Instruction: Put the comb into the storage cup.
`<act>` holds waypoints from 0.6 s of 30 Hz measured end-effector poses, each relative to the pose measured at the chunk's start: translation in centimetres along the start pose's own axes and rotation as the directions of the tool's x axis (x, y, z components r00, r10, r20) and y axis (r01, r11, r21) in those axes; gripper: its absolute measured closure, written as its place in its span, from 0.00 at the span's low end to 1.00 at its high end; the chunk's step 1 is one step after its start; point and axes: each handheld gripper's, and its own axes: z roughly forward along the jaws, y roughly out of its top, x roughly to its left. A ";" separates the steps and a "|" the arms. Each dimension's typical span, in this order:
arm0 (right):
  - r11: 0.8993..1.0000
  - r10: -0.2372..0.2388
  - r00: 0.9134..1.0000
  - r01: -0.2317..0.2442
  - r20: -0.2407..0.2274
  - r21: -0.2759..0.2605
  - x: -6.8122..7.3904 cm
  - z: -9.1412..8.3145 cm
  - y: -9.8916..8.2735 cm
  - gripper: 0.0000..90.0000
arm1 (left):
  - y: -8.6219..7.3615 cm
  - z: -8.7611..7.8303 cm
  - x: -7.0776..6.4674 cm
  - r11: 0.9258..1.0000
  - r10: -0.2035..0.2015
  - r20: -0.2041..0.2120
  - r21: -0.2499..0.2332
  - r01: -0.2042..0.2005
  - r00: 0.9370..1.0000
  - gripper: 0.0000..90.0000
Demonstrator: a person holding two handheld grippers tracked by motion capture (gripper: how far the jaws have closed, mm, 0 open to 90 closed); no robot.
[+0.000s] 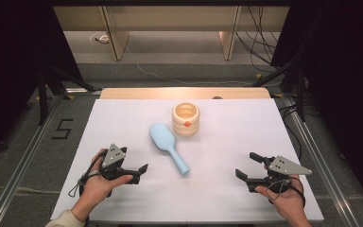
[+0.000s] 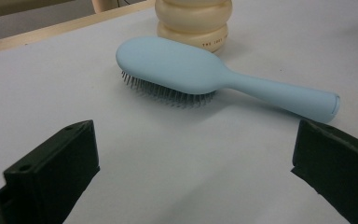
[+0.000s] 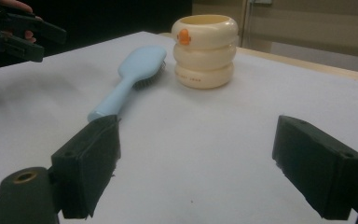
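Both pairs of jaws stand released with nothing between them. The left gripper point(image 1: 139, 171) sits low over the near left of the white surface point(image 1: 227, 184), its jaws spread wide and pointed toward the hairbrush point(image 1: 168, 145). The right gripper point(image 1: 246, 166) hovers at the near right, equally spread, well apart from the brush.

The hairbrush is light blue and lies bristles down in the middle of the surface, its oval head point(image 2: 168, 65) just beside a cream ribbed cup point(image 1: 185, 118), its handle point(image 2: 284, 95) running toward the person's side. From the left gripper view the handle end lies just beyond the right-hand jaw.

The brush looks like smooth moulded plastic: probably light, stiff, and a bit slippery under hard pads. The handle seems the best place to grip, across its narrow width near the middle, where it tapers little and the jaws can close squarely. The head is broader and rounded, so a hold there would likely skate off. The cup stands upright, open at the top, and looks light enough to tip if nudged.
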 end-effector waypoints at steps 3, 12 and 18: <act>1.000 0.000 1.000 0.000 0.002 0.003 0.0 0.0 0.0 0.18 | 0.0 0.1 0.0 1.000 -0.001 0.003 0.003 0.001 1.000 0.00; 1.000 0.002 1.000 -0.002 0.009 0.008 0.0 0.1 0.0 0.18 | 1.0 0.4 -0.8 1.000 -0.021 0.024 -0.020 0.021 0.999 0.21; 1.000 0.004 1.000 -0.004 0.013 0.015 -0.1 0.3 -0.1 0.18 | 2.9 2.4 -2.7 0.999 0.006 0.076 -0.033 -0.004 0.997 0.50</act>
